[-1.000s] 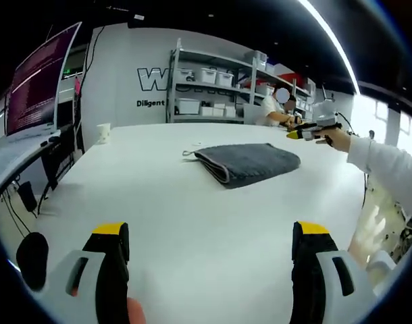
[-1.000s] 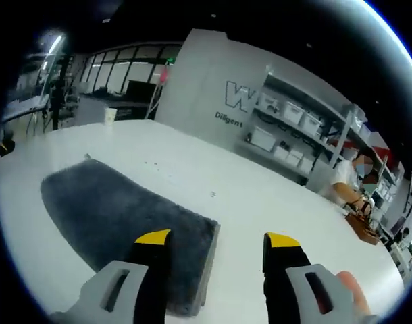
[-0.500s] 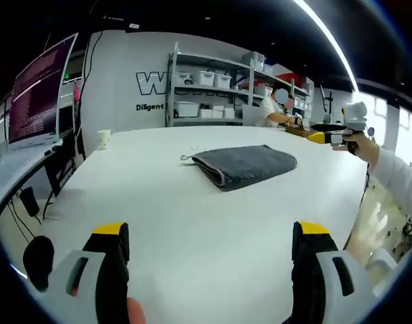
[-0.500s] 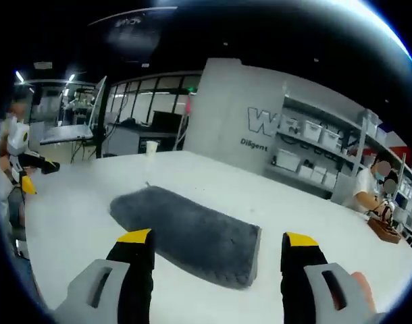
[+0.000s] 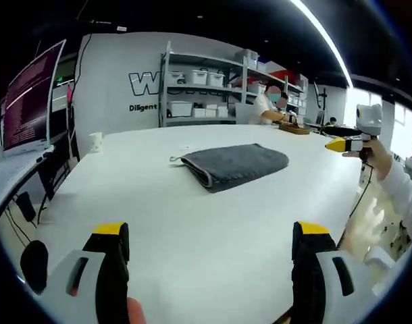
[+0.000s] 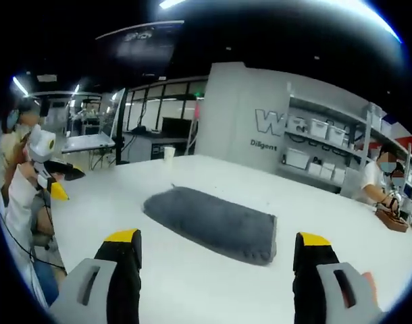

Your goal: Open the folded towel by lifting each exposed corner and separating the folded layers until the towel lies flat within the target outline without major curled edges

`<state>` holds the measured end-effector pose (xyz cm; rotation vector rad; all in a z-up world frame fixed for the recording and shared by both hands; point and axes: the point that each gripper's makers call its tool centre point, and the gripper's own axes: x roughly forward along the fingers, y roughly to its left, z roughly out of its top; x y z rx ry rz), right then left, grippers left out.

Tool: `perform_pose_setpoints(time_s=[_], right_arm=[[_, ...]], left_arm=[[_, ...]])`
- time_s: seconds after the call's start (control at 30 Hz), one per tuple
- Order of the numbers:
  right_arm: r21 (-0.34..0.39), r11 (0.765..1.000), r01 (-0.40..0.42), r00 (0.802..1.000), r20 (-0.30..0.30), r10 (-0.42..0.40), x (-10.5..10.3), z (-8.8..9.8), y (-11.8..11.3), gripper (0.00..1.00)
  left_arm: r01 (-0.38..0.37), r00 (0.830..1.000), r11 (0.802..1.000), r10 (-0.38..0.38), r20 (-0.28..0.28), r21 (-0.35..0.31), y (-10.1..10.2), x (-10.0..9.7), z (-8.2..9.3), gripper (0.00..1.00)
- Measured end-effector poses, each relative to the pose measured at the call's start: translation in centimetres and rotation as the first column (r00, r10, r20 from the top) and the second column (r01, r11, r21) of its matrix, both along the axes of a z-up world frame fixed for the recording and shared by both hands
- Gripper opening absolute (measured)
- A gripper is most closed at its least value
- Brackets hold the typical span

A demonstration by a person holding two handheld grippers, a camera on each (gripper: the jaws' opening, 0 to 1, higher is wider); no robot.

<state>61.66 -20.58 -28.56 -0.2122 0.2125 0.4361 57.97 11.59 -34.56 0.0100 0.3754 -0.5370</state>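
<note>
I see a white table [image 5: 192,223] before storage shelves [image 5: 199,91], with a folded grey towel [image 5: 233,164] ahead of my left gripper [image 5: 209,233] and right gripper [image 6: 216,239], both spread wide and empty.

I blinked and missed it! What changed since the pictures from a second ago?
The right gripper pulled back from the folded grey towel; a second ago its jaws hung right over the towel's end. Nothing was grabbed or let go. The left gripper stayed back, both stayed open, and the towel stayed folded on the white table.
</note>
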Motion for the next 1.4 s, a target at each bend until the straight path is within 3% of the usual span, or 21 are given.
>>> perform_pose_setpoints(time_s=[0.1, 0.17, 0.23, 0.53, 0.7, 1.13, 1.4], right_arm=[[0.054, 0.998, 0.013, 1.0, 0.004, -0.013, -0.9, 0.1, 0.0, 0.96], [0.064, 0.998, 0.025, 1.0, -0.002, -0.025, -1.2, 0.0, -0.3, 0.98], [0.063, 0.997, 0.049, 0.997, -0.063, -0.045, -2.1, -1.0, -0.8, 0.96], [0.105, 0.991, 0.083, 0.994, -0.079, -0.075, -4.5, -2.5, -1.5, 0.99], [0.107, 0.989, 0.102, 0.991, -0.096, -0.091, -5.2, -2.9, -1.5, 0.99], [0.118, 0.988, 0.099, 0.99, -0.112, -0.086, -7.1, -3.7, -2.1, 0.99], [0.132, 0.987, 0.094, 0.993, -0.08, -0.084, -8.0, -2.7, -2.7, 0.97]], left_arm=[[0.045, 0.999, 0.998, -0.045, 0.011, -0.045, -1.1, -0.3, 0.5, 1.0], [0.052, 0.999, 0.998, -0.052, 0.013, -0.039, -1.6, -0.5, 0.7, 1.0], [0.056, 0.998, 0.998, -0.056, 0.009, -0.014, -1.9, -0.5, 0.5, 1.0], [0.034, 0.999, 0.999, -0.034, 0.001, 0.011, -1.8, -0.4, 0.3, 1.0], [0.061, 0.998, 0.998, -0.06, -0.013, 0.021, -3.1, -0.4, 0.0, 1.0], [0.067, 0.998, 0.997, -0.066, -0.021, 0.039, -4.6, 0.2, 0.0, 1.0], [0.068, 0.997, 0.996, -0.067, -0.026, 0.057, -5.5, 0.2, -0.2, 1.0]])
